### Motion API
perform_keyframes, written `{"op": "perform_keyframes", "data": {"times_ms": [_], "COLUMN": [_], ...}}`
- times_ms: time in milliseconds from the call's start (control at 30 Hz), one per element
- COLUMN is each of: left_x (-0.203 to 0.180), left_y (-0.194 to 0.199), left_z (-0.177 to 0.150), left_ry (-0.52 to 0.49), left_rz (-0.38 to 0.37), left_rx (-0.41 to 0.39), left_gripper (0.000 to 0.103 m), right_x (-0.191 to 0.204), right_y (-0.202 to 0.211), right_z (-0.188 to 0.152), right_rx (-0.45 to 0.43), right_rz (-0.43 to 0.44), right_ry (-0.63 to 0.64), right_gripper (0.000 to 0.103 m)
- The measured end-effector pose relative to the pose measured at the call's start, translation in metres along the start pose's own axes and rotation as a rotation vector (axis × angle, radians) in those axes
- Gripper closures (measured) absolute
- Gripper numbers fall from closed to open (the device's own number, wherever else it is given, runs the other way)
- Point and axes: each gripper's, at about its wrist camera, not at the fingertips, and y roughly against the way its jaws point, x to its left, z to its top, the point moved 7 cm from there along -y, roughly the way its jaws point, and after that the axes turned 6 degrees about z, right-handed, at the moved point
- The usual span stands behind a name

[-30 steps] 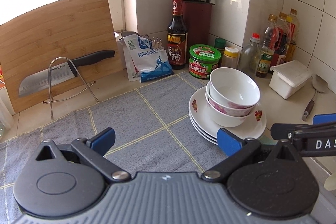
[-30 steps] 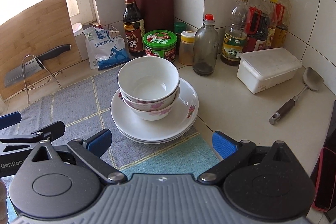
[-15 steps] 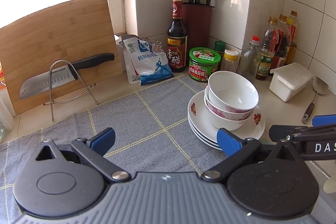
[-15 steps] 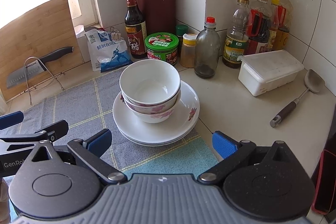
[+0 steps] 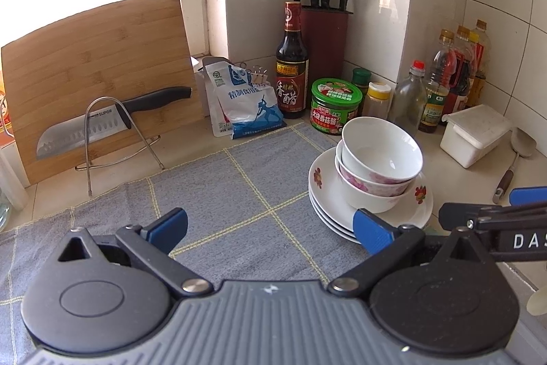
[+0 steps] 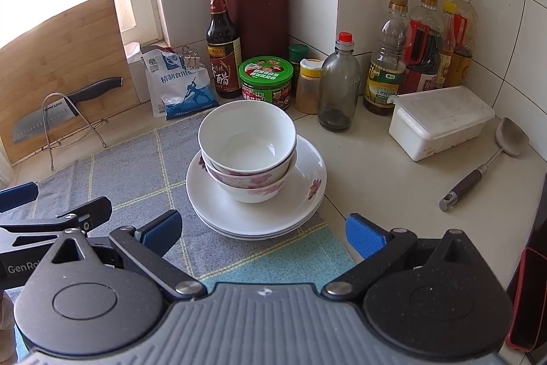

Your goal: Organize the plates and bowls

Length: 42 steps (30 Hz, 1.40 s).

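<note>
Nested white bowls [image 6: 247, 139] with pink flowers sit on a stack of white plates [image 6: 301, 194] on the grey checked cloth [image 6: 136, 173]. The same bowls [image 5: 379, 153] and plates [image 5: 324, 190] show at the right of the left wrist view. My right gripper [image 6: 261, 231] is open and empty, just in front of the plate stack. My left gripper [image 5: 270, 230] is open and empty over the cloth [image 5: 222, 194], left of the stack, its right fingertip [image 5: 371, 233] near the plates' rim.
Behind the stack stand a green-lidded jar [image 6: 266, 81], a vinegar bottle [image 6: 222, 47], a knife block [image 6: 259, 12], a salt bag [image 6: 177, 84] and oil bottles [image 6: 420, 47]. A white lidded box [image 6: 441, 120] and a spoon [image 6: 485, 163] lie right. A cutting board [image 5: 95, 70] and cleaver on a rack [image 5: 102, 125] stand left.
Both grippers have drawn back slightly from the stack, which looks a little farther away. The bowls and plates have not moved. Both grippers stay open.
</note>
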Motion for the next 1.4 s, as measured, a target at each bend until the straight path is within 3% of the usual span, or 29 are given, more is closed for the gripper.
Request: {"op": "perform_keyframes", "data": {"times_ms": [1400], "left_x": [0.003], "left_y": [0.011], "left_z": [-0.003], "left_ry": [0.002], "left_rz": [0.015], "left_rx": [-0.006], "left_gripper": [0.001], "right_x": [0.003], "right_y": [0.01], "right_z": [-0.004], "right_rx": [-0.015], "right_rz": [-0.006], "right_ry": [0.011], "right_gripper": [0.0]}}
